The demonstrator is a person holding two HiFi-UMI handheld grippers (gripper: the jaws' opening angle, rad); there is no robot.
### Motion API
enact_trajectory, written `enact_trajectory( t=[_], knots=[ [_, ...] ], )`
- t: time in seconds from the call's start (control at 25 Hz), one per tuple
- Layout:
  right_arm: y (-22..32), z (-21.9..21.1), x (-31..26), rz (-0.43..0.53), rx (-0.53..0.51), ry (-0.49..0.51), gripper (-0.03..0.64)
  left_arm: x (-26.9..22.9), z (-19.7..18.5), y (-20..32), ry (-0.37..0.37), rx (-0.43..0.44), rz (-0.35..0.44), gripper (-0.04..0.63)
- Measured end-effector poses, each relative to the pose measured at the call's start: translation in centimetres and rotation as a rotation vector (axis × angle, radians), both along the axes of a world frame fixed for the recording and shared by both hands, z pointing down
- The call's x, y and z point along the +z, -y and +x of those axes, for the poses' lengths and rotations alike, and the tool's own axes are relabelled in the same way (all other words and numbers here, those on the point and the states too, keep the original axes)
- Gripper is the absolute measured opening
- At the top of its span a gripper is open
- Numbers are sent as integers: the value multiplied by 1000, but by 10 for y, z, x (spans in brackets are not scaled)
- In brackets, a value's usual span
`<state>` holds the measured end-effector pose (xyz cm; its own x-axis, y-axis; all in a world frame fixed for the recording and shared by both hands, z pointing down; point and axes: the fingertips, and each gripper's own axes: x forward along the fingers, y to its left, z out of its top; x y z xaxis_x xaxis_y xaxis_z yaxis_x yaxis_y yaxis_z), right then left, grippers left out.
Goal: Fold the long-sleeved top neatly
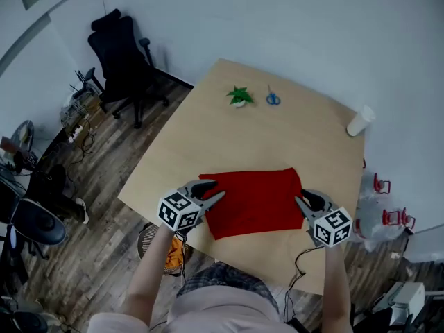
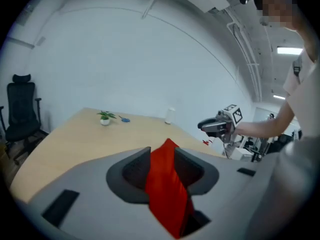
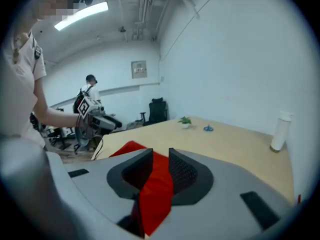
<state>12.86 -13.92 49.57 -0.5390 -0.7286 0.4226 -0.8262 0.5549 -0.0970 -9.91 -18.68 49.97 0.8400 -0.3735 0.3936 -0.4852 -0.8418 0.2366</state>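
The red long-sleeved top (image 1: 255, 201) lies partly folded on the near part of the wooden table (image 1: 291, 137), its near edge lifted. My left gripper (image 1: 216, 197) is shut on the top's near left corner, and red cloth (image 2: 164, 181) fills the gap between its jaws. At the near right corner my right gripper (image 1: 300, 201) is shut on the cloth too, with a red fold (image 3: 156, 184) pinched between its jaws. From each gripper view the other gripper shows across the table: the right gripper (image 2: 202, 125) and the left gripper (image 3: 116, 122).
A small potted plant (image 1: 239, 96) and blue scissors (image 1: 272, 98) sit at the table's far side. A white cup (image 1: 360, 121) stands at the far right edge. A black office chair (image 1: 123, 60) is beyond the left corner, and a person (image 3: 89, 91) stands in the background.
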Motion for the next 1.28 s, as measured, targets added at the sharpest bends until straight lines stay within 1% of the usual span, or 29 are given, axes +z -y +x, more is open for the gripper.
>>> enact_trajectory(
  t=[0.04, 0.12, 0.16, 0.24, 0.32, 0.4, 0.48, 0.6, 0.84, 0.92, 1.04, 1.28],
  knots=[
    [3, 6, -13, 43, 53, 28, 96, -9, -6, 8, -23, -48, 15, 144],
    [5, 20, -37, 125, 152, 76, 58, -27, -18, 23, -59, -142, 47, 110],
    [6, 27, -48, 162, 196, 97, 49, -36, -25, 30, -70, -189, 66, 93],
    [5, 38, -64, 224, 272, 127, 38, -51, -38, 41, -79, -285, 108, 62],
    [4, 48, -76, 270, 337, 138, 24, -63, -49, 50, -79, -375, 150, 51],
    [2, 56, -84, 308, 396, 139, 11, -72, -54, 55, -78, -440, 183, 37],
    [-2, 60, -91, 340, 445, 139, 9, -79, -55, 55, -87, -478, 206, 18],
    [-7, 60, -99, 376, 496, 121, 9, -83, -53, 51, -102, -496, 221, 5],
    [-14, 62, -99, 391, 567, 113, 9, -79, -43, 43, -74, -482, 253, 3],
    [-16, 63, -98, 392, 576, 99, 9, -79, -41, 40, -81, -478, 256, 3],
    [-17, 64, -98, 397, 577, 85, 8, -79, -37, 37, -72, -468, 271, 2],
    [-21, 66, -98, 400, 591, 73, 8, -79, -36, 35, -84, -462, 269, 2]
  ],
)
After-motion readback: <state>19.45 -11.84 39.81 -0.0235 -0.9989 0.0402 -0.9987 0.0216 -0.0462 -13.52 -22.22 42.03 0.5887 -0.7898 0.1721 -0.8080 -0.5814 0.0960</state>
